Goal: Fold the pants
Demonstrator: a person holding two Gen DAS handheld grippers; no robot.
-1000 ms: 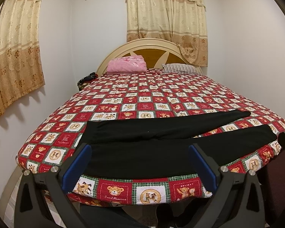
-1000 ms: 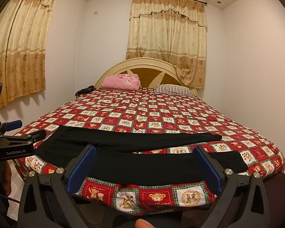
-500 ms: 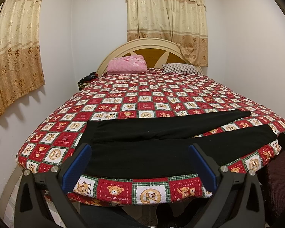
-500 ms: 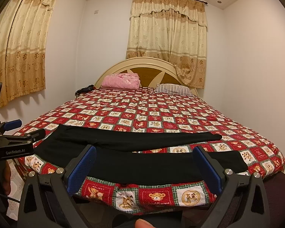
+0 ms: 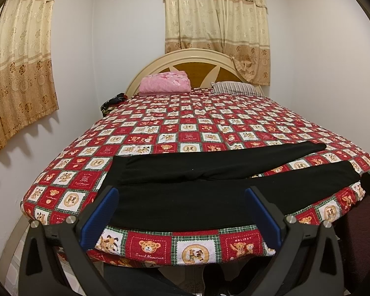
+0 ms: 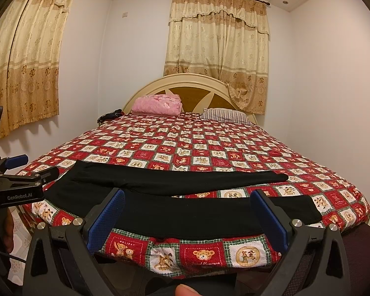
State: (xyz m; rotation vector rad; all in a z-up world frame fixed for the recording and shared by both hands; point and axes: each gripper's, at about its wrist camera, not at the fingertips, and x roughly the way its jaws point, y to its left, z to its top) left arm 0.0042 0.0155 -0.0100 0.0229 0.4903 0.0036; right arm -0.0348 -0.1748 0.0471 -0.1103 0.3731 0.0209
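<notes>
So the black pants (image 5: 209,180) are lying flat across the foot of the bed (image 5: 199,128), just ahead of both tongs, waistband out beyond the left tong (image 5: 182,212) and the two legs running off past the right tong (image 6: 187,212), splitting into a narrow V with a strip of quilt showing between them. Both tongs are hovering short of the mattress edge with their blue-padded fingers (image 5: 100,217) standing wide apart, gripping nothing; the near leg is showing in the gap between each pair. Under the cloth, a red, white and green teddy-bear patchwork quilt (image 6: 209,148) is covering the whole bed and draping over the near edge below the tongs. Far ahead of them, a folded pink blanket (image 5: 164,85) and a striped pillow (image 6: 224,114) are sitting against a rounded cream headboard (image 6: 185,81). Beige floral curtains (image 6: 217,49) are hanging behind the headboard and off to the left of both tongs, against plain white walls (image 5: 328,61).
</notes>
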